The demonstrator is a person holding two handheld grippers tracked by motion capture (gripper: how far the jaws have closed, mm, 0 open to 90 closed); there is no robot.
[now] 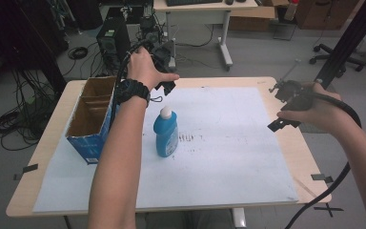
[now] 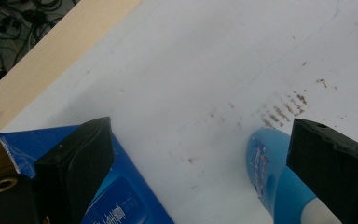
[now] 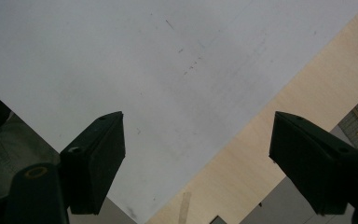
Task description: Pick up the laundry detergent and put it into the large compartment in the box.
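Blue bottle (image 1: 166,134) with white cap, blue-sided brown box (image 1: 91,119), white mat (image 1: 228,143), black claws

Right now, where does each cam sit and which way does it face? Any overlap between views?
High view: above the person's side, looking forward and down at the table; both forearms, left gripper, right gripper.
Left gripper view: looks down along its open jaws at the blue bottle and blue box.
Right gripper view: looks down along its open jaws at the white mat and the table edge.
Shared: bottle, box and mat show in the high and left gripper views.
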